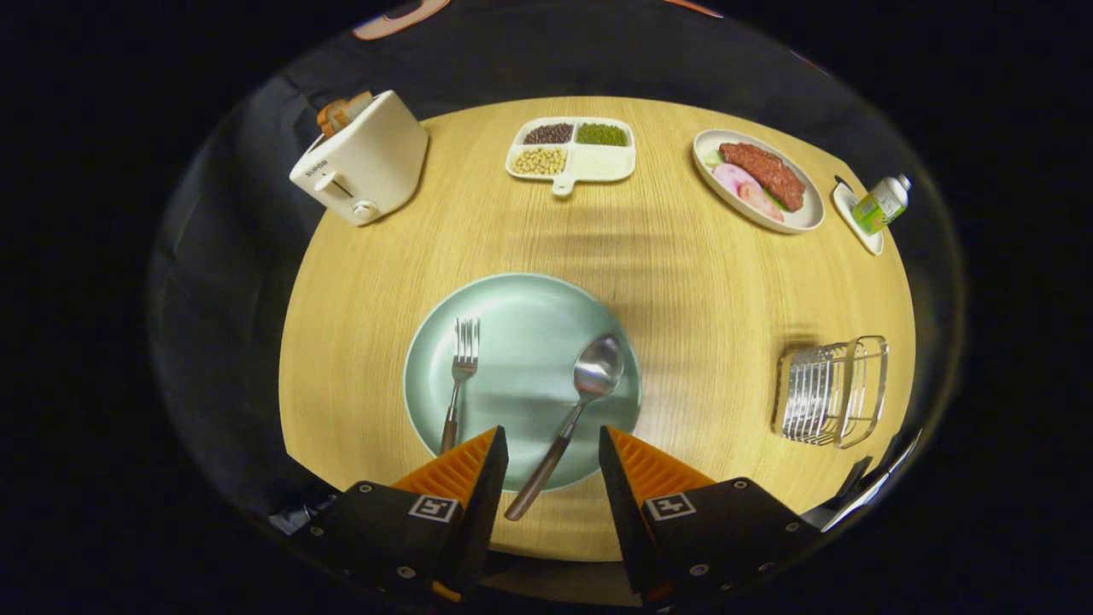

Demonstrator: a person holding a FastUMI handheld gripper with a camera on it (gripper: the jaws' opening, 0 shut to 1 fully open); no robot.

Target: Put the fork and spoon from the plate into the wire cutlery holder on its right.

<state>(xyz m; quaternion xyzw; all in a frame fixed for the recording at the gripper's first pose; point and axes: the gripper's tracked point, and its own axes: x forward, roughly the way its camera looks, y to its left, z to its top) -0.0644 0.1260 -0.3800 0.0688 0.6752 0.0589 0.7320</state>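
A pale green plate [521,329] lies on the round wooden table just ahead of my fingers. On its left side rests a fork [459,384], tines pointing away, its brown handle running behind my left finger. To the fork's right lies a spoon [574,410], bowl away from me, its brown handle reaching over the plate's near rim into the gap between my fingers. My gripper [553,448] is open, above the handle's end and holding nothing. The wire cutlery holder [832,391] stands to the right of the plate, near the table's right edge.
At the far left stands a white toaster [363,162] with bread in it. A divided tray of beans [572,154] sits at the back centre. A plate of meat [758,179] and a small bottle [881,203] on a dish are at the back right.
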